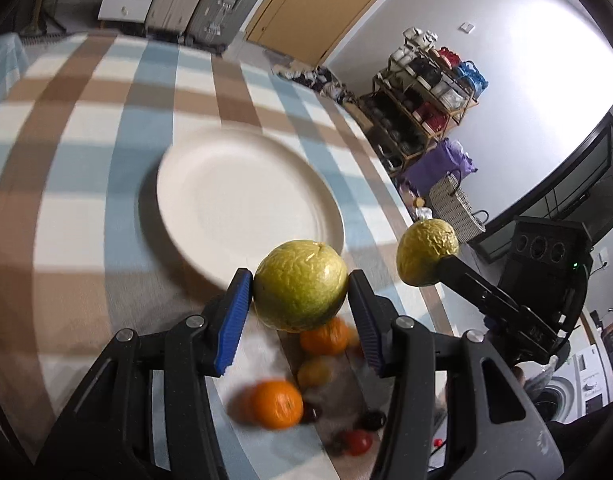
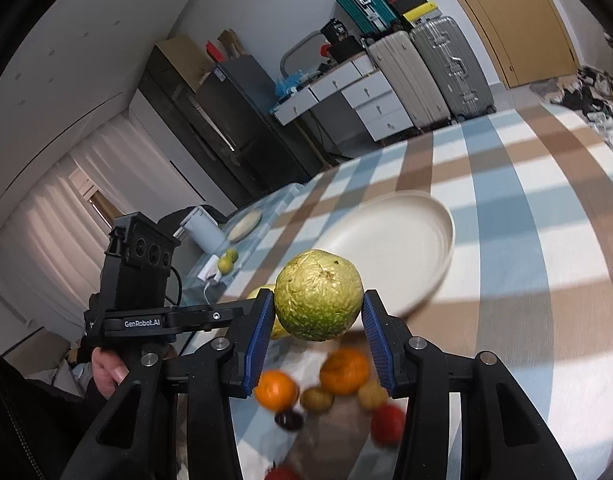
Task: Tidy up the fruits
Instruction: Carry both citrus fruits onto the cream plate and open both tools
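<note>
My left gripper (image 1: 300, 286) is shut on a wrinkled yellow-green fruit (image 1: 300, 284) and holds it in the air above the table. My right gripper (image 2: 319, 300) is shut on a second yellow-green fruit (image 2: 318, 294), also lifted. That second fruit shows in the left wrist view (image 1: 426, 252), to the right of mine. A white plate (image 1: 242, 196) lies bare on the checked tablecloth just beyond both fruits; it also shows in the right wrist view (image 2: 390, 244). Below the grippers lie oranges (image 1: 276, 404) (image 2: 344, 372), small yellowish fruits (image 1: 314, 372) and red ones (image 2: 388, 424).
The table's right edge (image 1: 390, 184) runs close past the plate. A shelf rack (image 1: 422, 100) and bags stand beyond it. Suitcases (image 2: 430, 72) and drawers stand past the far edge. A white appliance (image 2: 204, 228) and two small green fruits (image 2: 228, 260) sit at the table's left end.
</note>
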Motion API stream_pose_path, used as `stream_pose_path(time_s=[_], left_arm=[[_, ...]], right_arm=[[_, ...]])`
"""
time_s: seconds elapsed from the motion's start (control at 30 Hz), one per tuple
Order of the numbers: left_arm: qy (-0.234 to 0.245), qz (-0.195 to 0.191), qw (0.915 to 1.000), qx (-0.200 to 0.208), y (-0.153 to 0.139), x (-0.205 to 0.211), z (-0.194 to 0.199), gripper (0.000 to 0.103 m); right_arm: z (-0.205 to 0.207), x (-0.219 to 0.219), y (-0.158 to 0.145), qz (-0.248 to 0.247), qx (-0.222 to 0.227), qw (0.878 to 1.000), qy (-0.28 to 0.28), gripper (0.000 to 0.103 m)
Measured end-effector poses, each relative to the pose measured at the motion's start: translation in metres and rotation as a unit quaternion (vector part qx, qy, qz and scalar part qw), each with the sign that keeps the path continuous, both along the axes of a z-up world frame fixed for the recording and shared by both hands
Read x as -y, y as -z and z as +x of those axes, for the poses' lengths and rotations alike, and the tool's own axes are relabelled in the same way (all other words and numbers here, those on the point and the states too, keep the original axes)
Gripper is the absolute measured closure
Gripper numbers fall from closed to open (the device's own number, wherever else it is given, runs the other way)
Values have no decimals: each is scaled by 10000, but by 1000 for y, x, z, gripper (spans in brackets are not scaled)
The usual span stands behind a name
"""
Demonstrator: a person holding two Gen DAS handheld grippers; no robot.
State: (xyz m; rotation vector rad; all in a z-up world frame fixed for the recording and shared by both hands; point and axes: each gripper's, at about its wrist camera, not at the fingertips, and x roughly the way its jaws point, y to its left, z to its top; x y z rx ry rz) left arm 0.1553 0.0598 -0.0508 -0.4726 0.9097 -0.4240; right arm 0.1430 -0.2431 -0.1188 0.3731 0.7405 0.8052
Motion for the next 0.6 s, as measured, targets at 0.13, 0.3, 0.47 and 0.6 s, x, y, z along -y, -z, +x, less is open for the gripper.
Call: stream_pose_path(time_s=[0.13, 0.3, 0.47, 0.6], left_arm=[[-111, 32, 9999, 101, -17, -11, 34, 57], [-247, 51, 9996, 133, -24, -21, 82, 57], [-247, 122, 9996, -25, -9, -23, 124, 56], [-239, 156, 9994, -199, 11, -24, 149, 56]], right_arm=[[28, -5, -18, -44, 146, 9999, -78, 58], [77, -10, -28, 33, 46, 9999, -142, 58], [123, -25, -19, -111, -144, 9995, -250, 58], [153, -42, 3, -295, -467, 9977, -394, 58]])
